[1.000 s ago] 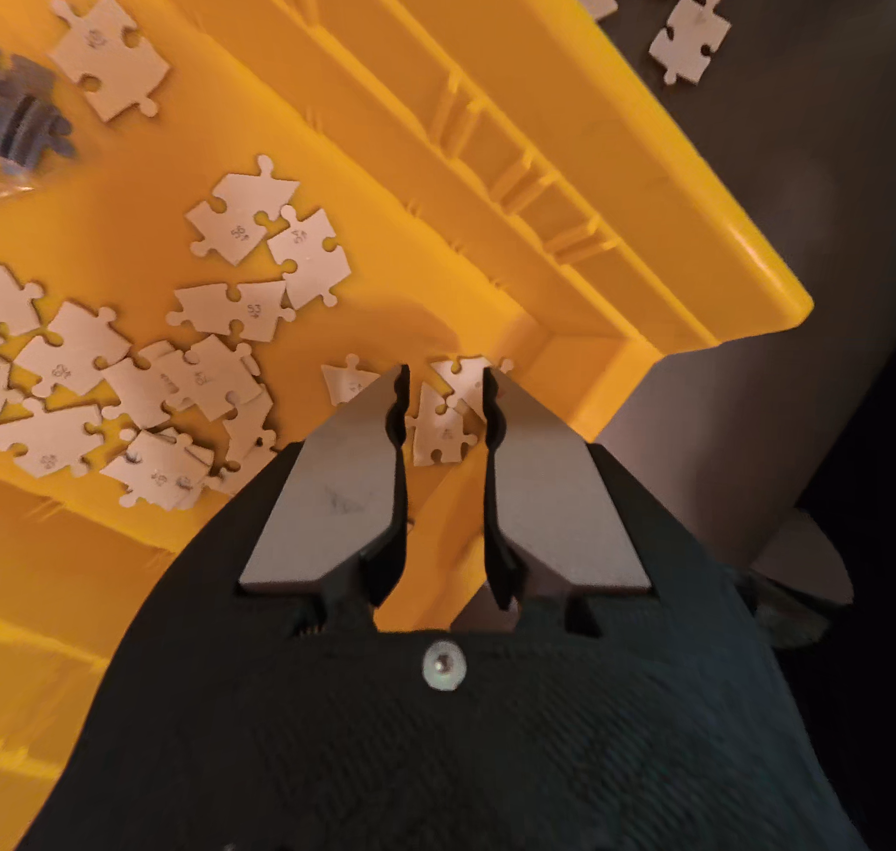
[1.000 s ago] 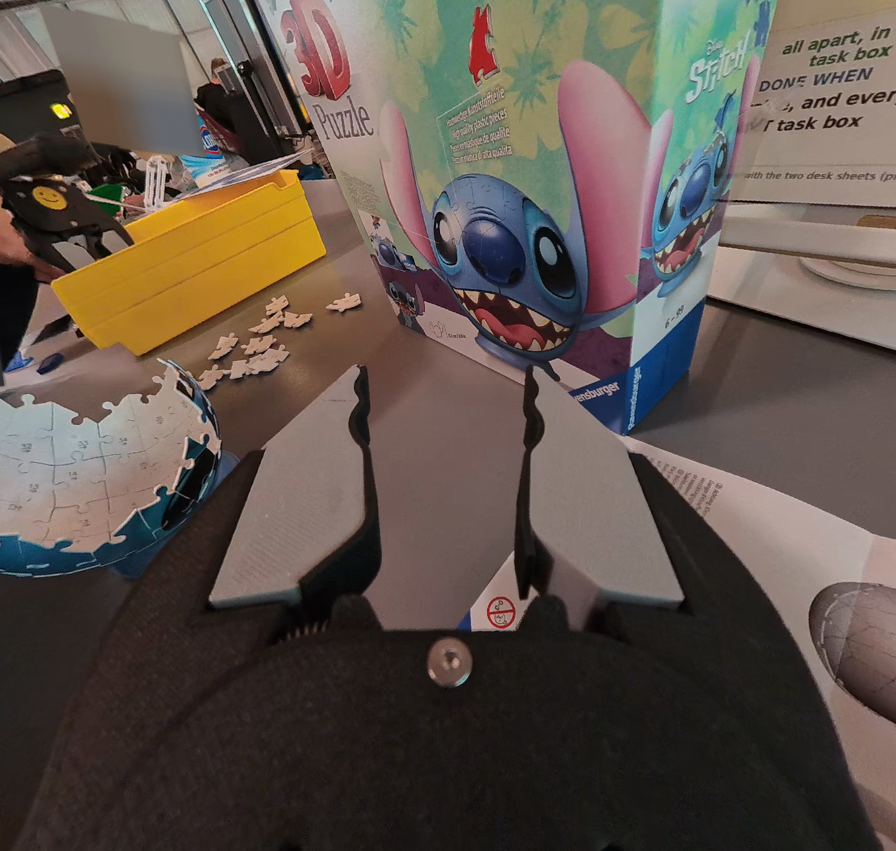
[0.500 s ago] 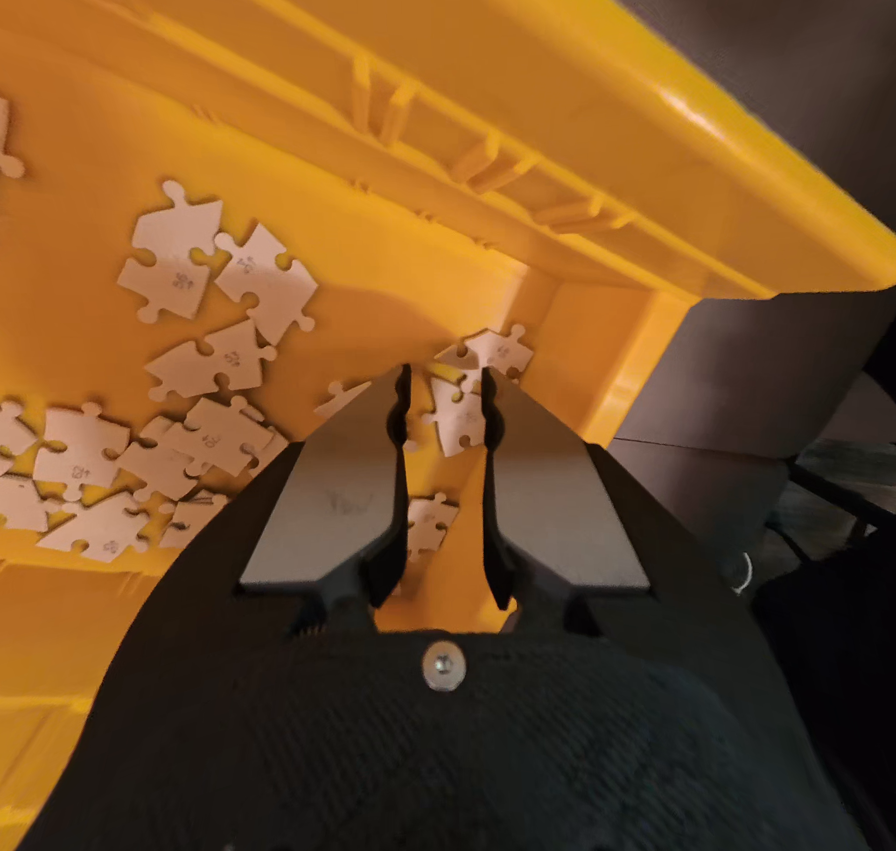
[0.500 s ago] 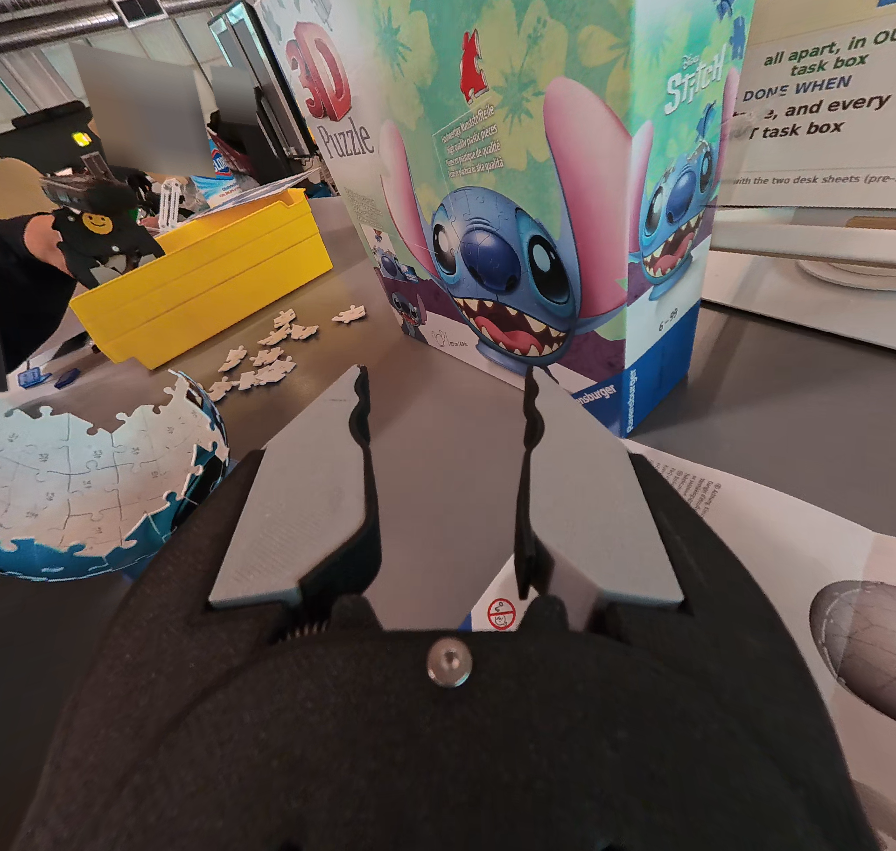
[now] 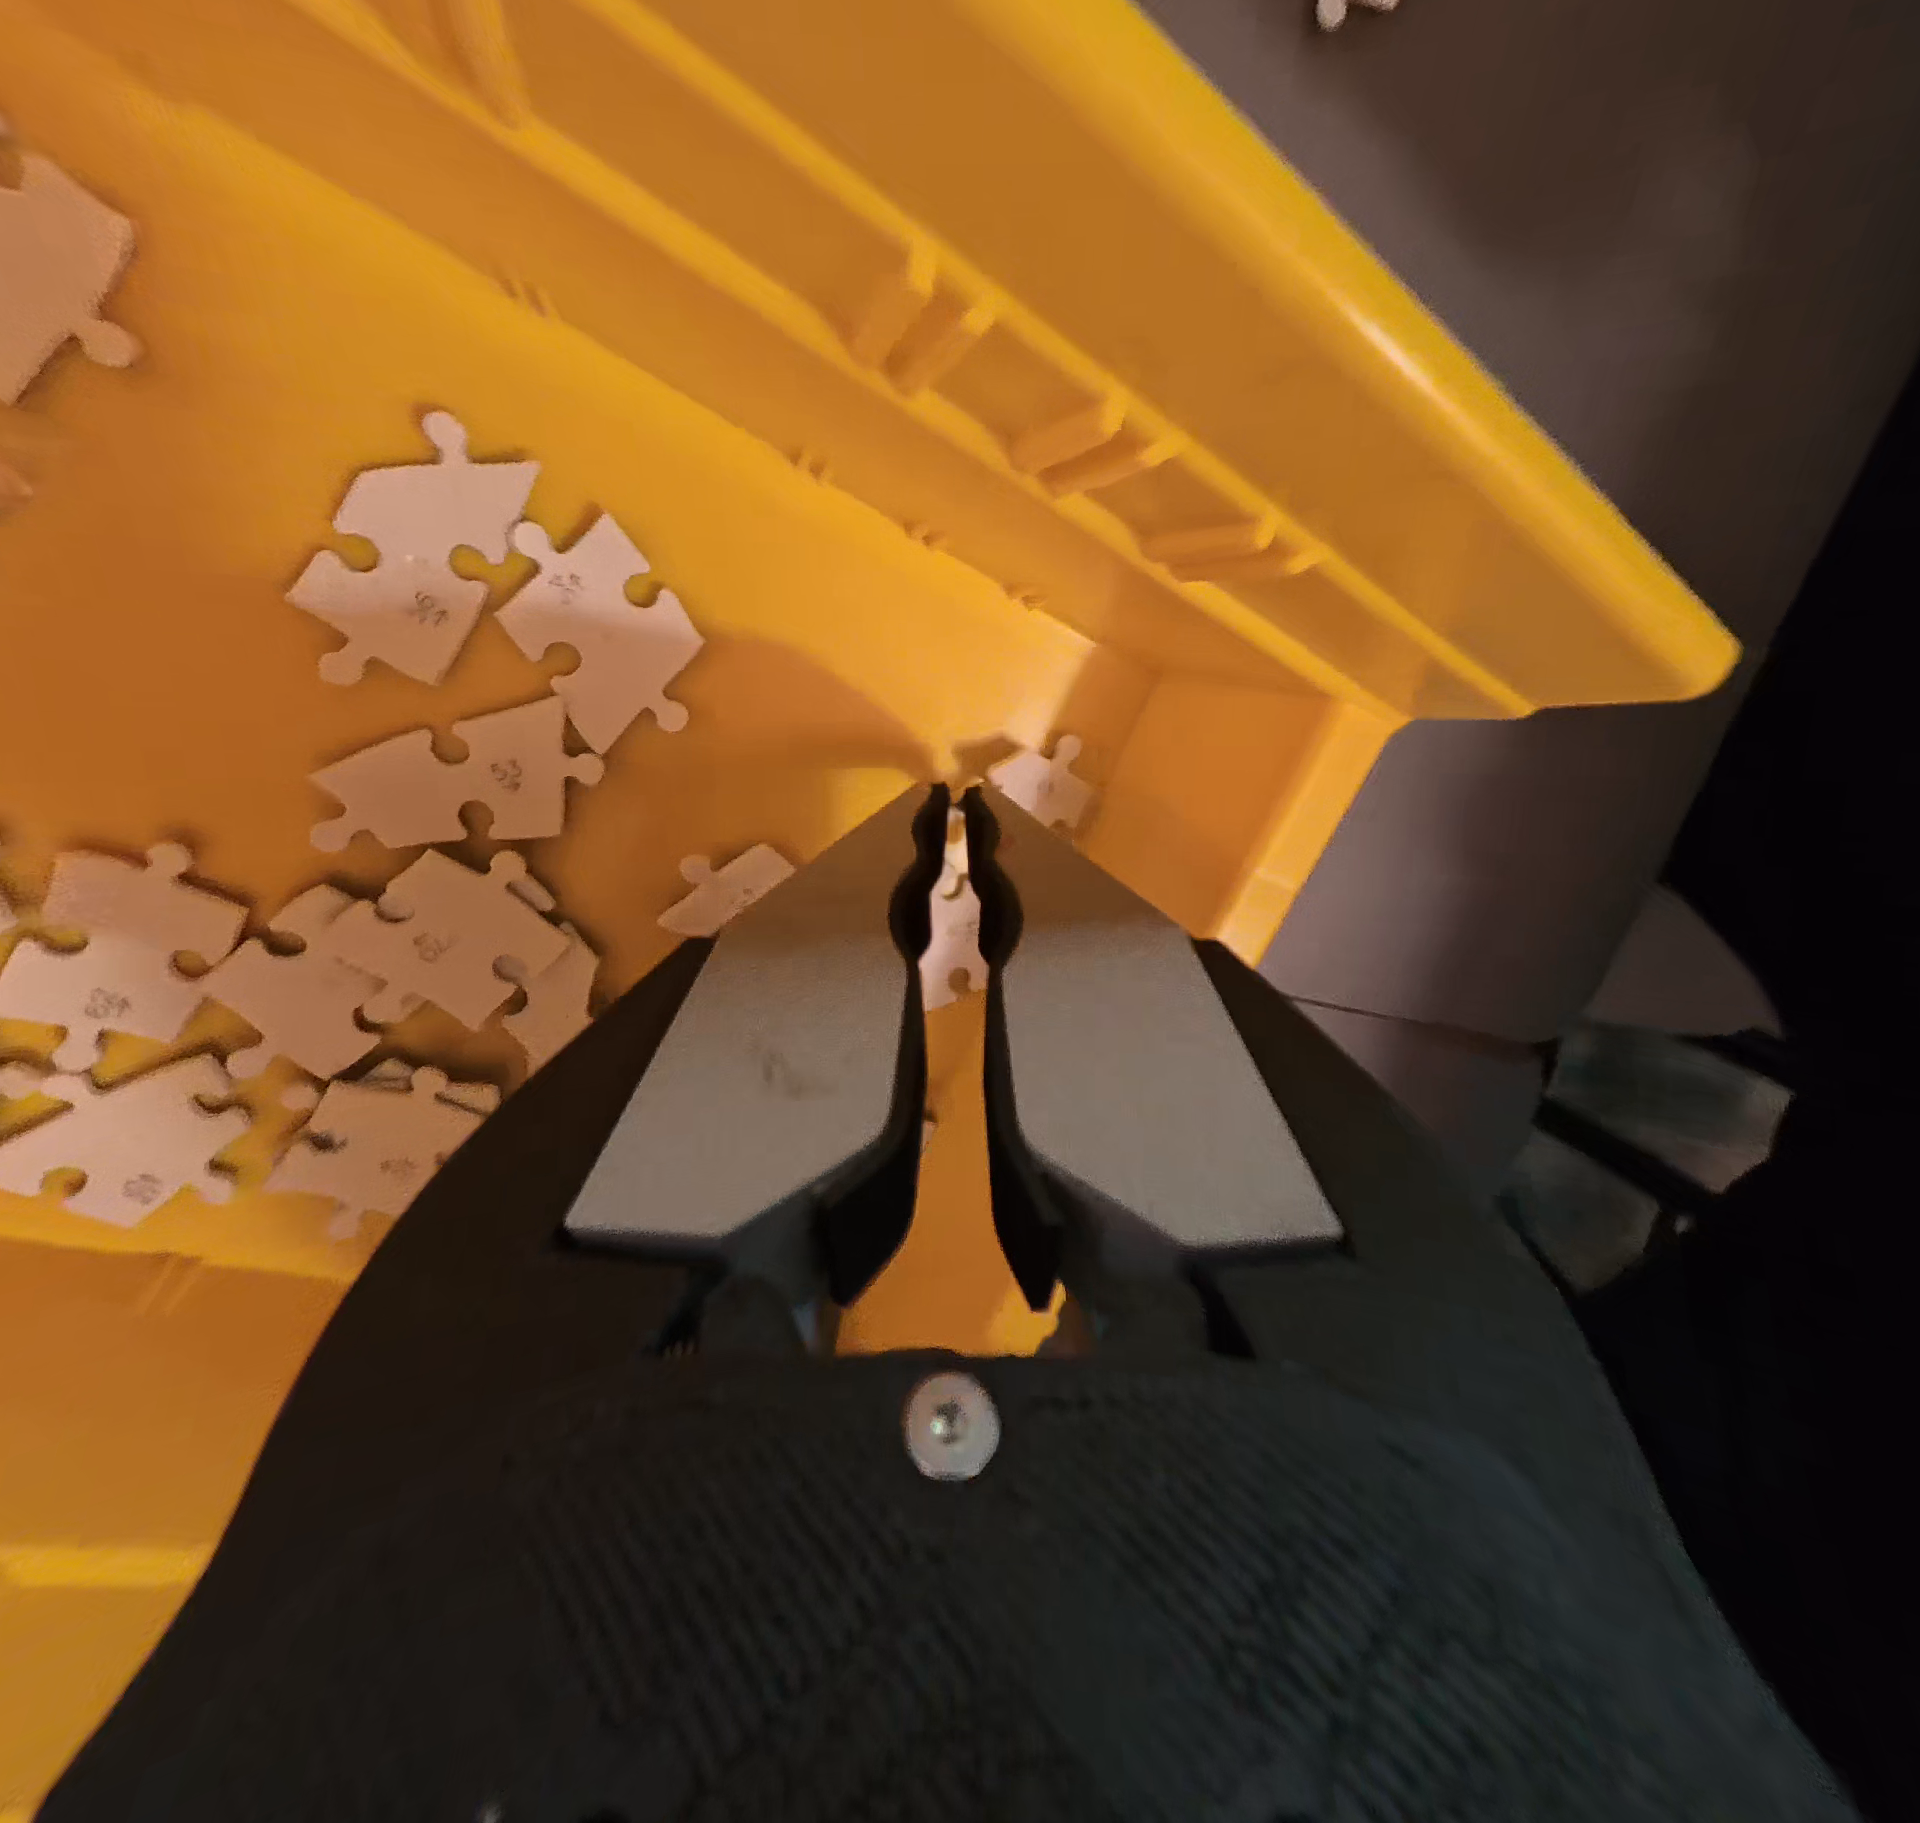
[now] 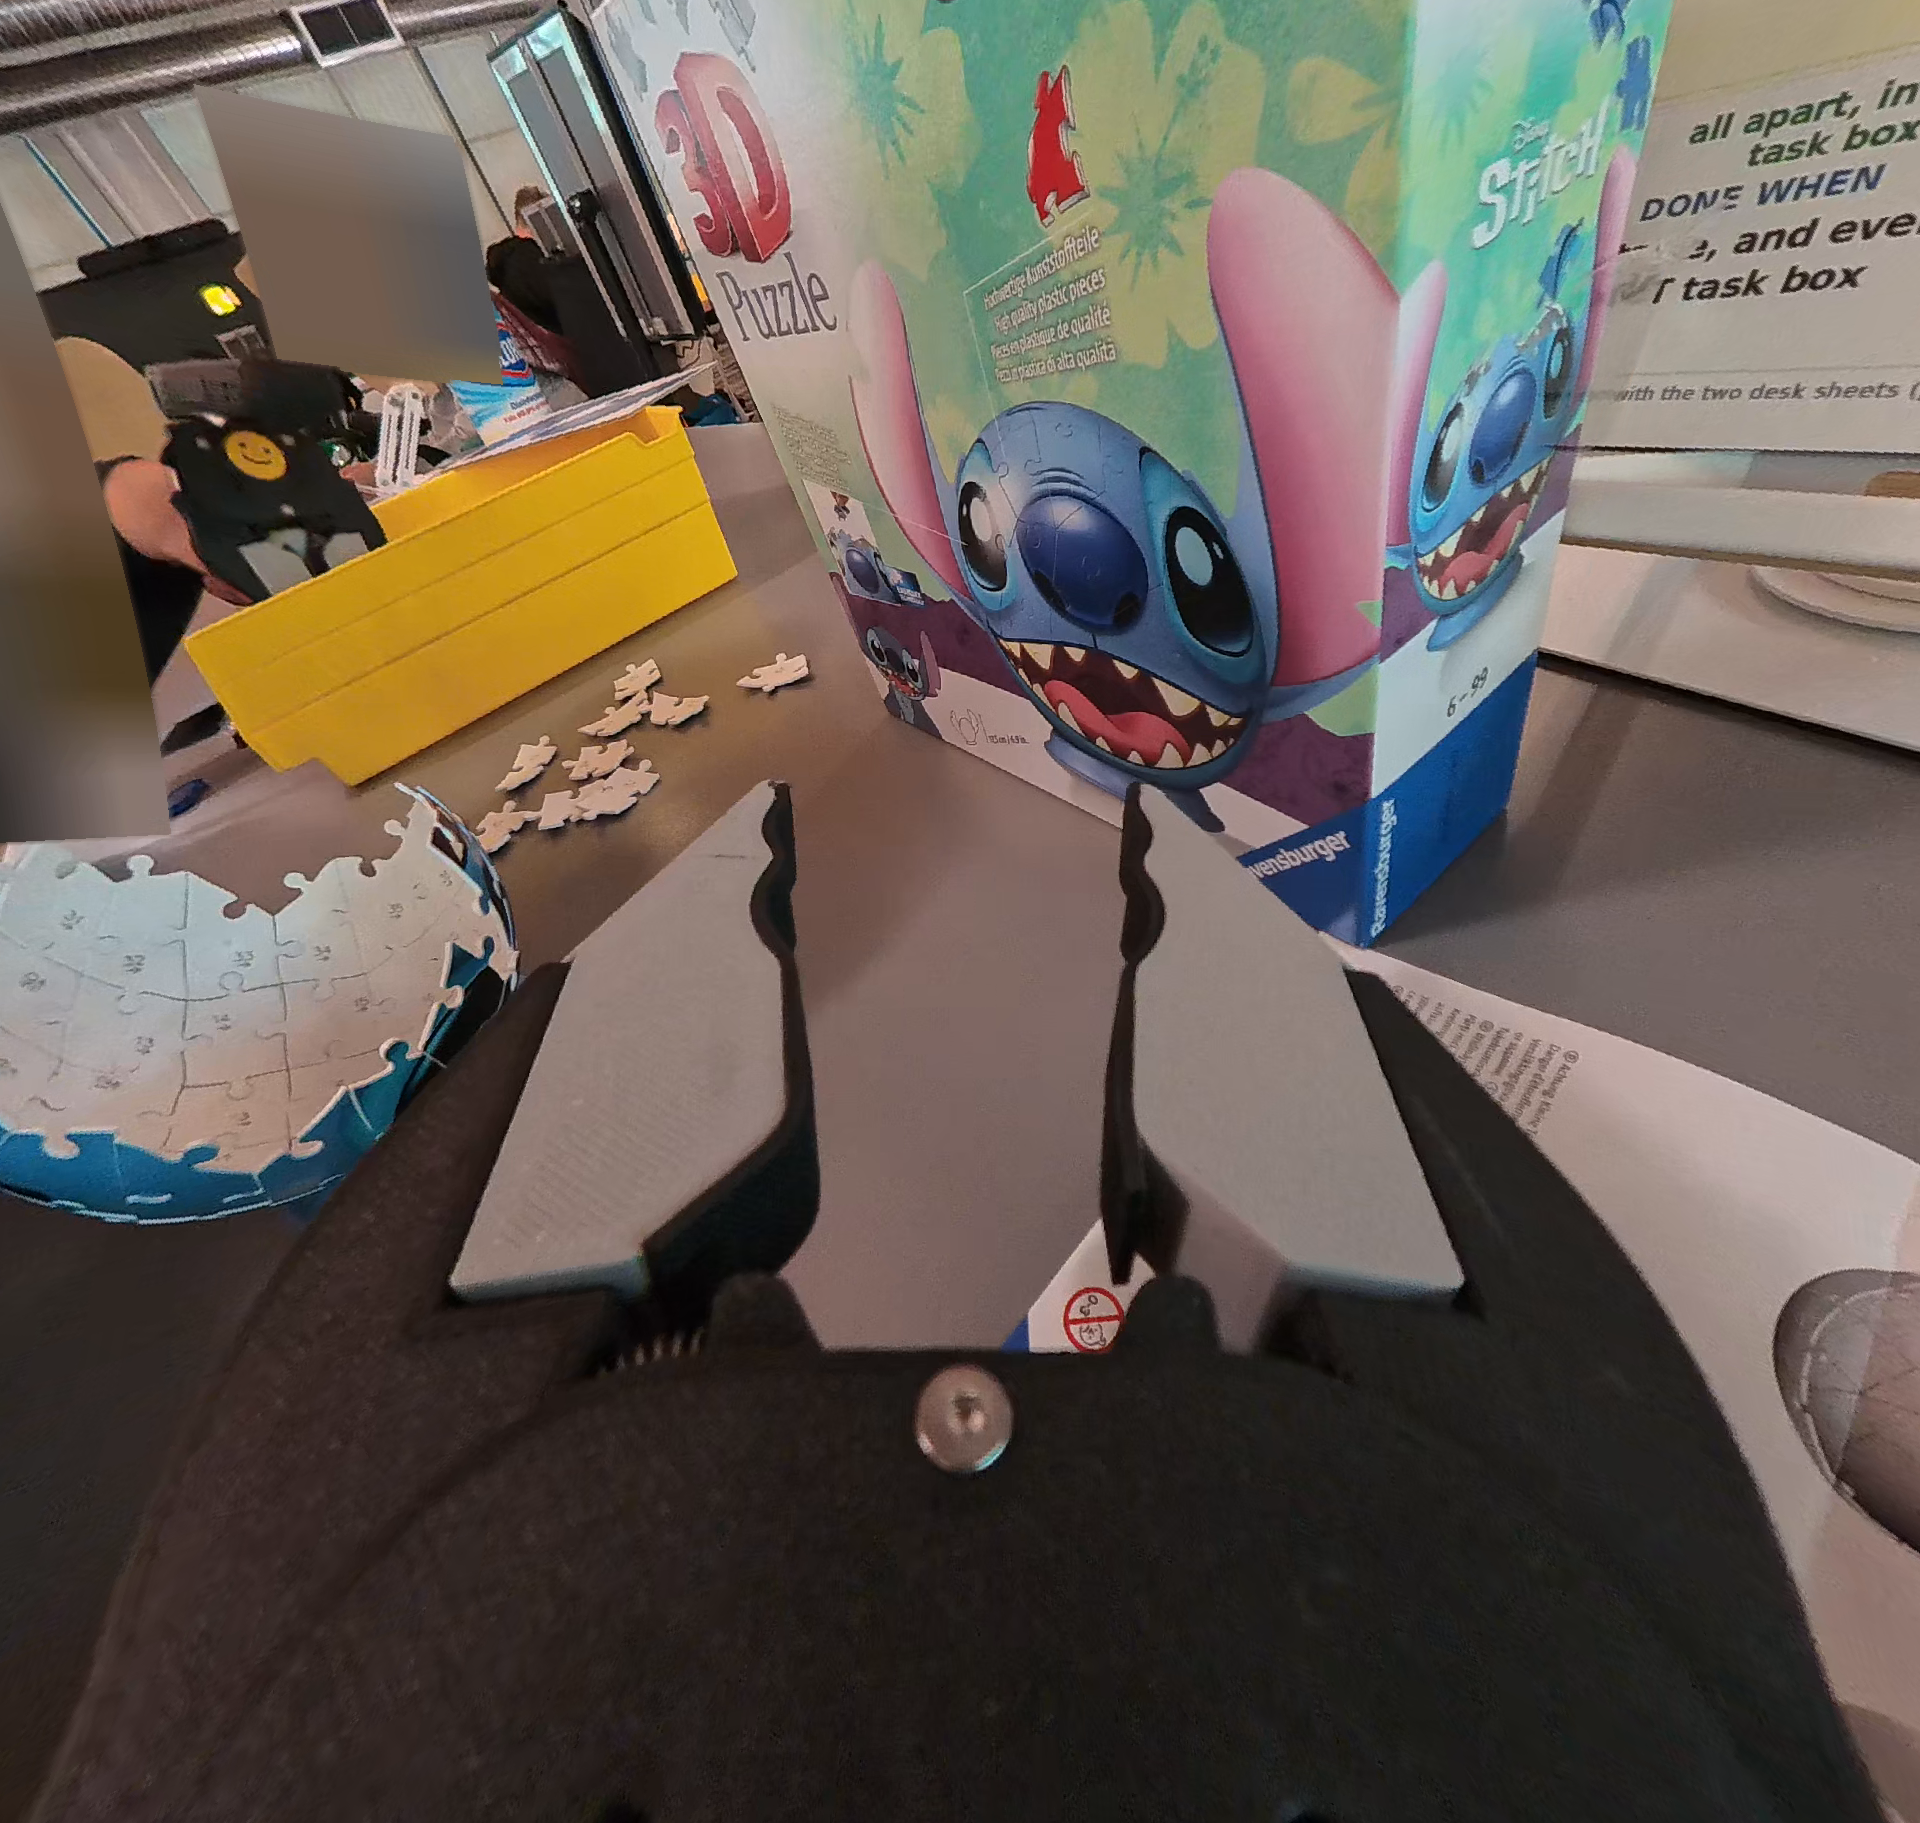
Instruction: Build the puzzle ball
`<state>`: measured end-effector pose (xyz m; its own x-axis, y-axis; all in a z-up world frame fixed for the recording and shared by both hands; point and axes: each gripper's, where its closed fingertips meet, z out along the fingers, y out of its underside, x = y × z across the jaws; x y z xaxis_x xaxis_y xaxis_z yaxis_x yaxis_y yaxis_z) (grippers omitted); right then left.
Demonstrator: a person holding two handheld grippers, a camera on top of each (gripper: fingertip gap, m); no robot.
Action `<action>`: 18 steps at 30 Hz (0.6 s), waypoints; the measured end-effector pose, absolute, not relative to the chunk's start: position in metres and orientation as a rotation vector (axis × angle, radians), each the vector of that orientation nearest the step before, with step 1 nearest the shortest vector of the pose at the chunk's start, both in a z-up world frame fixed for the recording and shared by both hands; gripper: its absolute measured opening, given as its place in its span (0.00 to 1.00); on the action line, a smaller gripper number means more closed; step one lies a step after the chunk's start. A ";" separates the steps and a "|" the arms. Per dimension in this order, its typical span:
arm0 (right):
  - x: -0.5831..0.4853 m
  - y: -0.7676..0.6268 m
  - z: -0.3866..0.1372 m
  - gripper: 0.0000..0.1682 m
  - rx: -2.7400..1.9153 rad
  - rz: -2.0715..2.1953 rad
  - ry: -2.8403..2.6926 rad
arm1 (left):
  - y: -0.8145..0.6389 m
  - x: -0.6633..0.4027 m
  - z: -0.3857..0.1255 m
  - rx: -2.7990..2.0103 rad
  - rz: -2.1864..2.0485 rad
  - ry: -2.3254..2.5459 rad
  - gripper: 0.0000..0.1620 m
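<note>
The half-built blue-and-white puzzle ball sat at lower left of the right wrist view. Your right gripper hung wide apart, holding nothing. In the yellow plastic tray, your left gripper had narrowed onto a pale cardboard puzzle piece at centre frame; whether it gripped, I cannot tell

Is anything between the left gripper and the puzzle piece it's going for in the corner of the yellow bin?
Nothing visible. The left gripper has its nearly shut fingers around a puzzle piece in the yellow bin corner; whether it is gripped is unclear. Another piece lies just beyond, the bin walls close by.
</note>
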<state>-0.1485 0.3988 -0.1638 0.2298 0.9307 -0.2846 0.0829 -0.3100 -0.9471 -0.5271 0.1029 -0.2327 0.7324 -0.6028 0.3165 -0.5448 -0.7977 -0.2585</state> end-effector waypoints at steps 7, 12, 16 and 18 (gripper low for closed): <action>-0.151 0.393 -0.164 0.36 -1.608 1.214 -0.989 | 0.124 -0.547 -0.193 -2.712 -0.539 0.593 0.00; -0.154 0.387 -0.165 0.36 -1.606 1.211 -1.020 | 0.150 -0.536 -0.113 -2.408 -0.524 0.519 0.00; -0.157 0.382 -0.166 0.36 -1.601 1.213 -1.041 | 0.165 -0.494 -0.075 -2.262 -0.558 0.610 0.00; -0.158 0.379 -0.166 0.36 -1.599 1.217 -1.050 | 0.170 -0.467 -0.079 -2.276 -0.567 0.695 0.00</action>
